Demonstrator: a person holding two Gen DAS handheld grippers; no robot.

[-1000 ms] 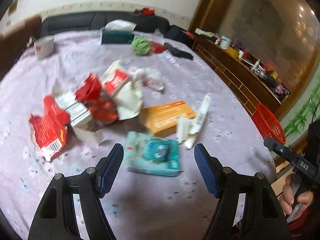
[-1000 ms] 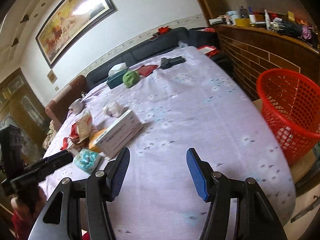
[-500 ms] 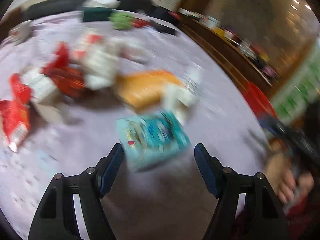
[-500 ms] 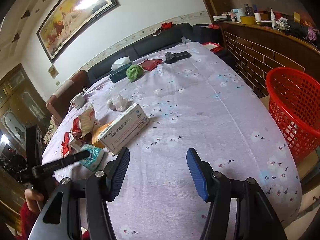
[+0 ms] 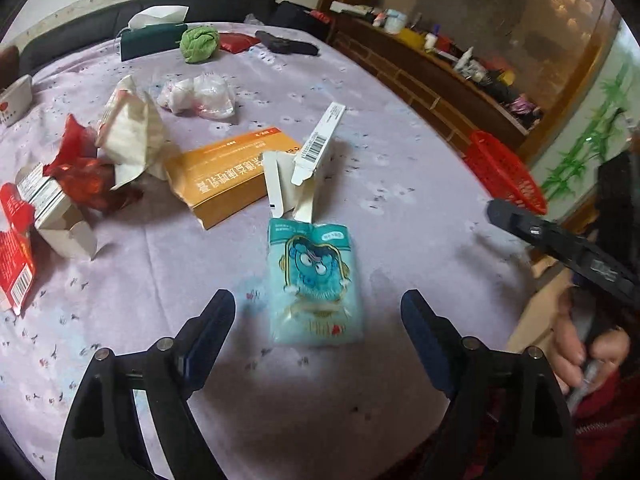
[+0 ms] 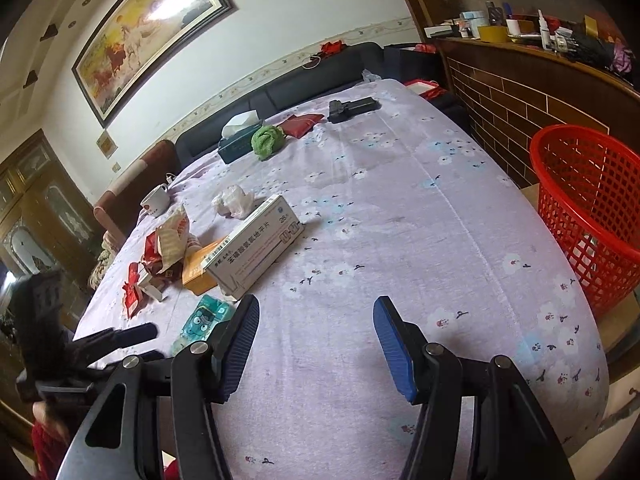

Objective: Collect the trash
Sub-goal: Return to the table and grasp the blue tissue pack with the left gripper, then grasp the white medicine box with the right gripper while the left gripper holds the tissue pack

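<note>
A teal tissue pack (image 5: 316,284) lies flat on the lilac tablecloth, just ahead of and between the fingers of my open left gripper (image 5: 318,314); it also shows in the right wrist view (image 6: 202,320). Behind it lie an orange box (image 5: 232,174), an opened white carton (image 5: 310,164), a white wrapper (image 5: 132,132), red wrappers (image 5: 80,172) and a crumpled plastic bag (image 5: 198,96). My right gripper (image 6: 314,320) is open and empty over bare cloth. A red mesh basket (image 6: 588,208) stands beside the table's right edge.
At the far end of the table are a green cloth ball (image 5: 199,43), a dark tissue box (image 5: 152,38), a red pouch (image 5: 238,43), a black object (image 5: 286,46) and a white mug (image 6: 155,200). A cluttered brick-fronted counter (image 6: 532,92) runs along the right.
My left gripper has moved closer to the teal tissue pack and swung round, so the pack now lies lengthwise between its fingers. The right gripper has shifted slightly; both stay open.
</note>
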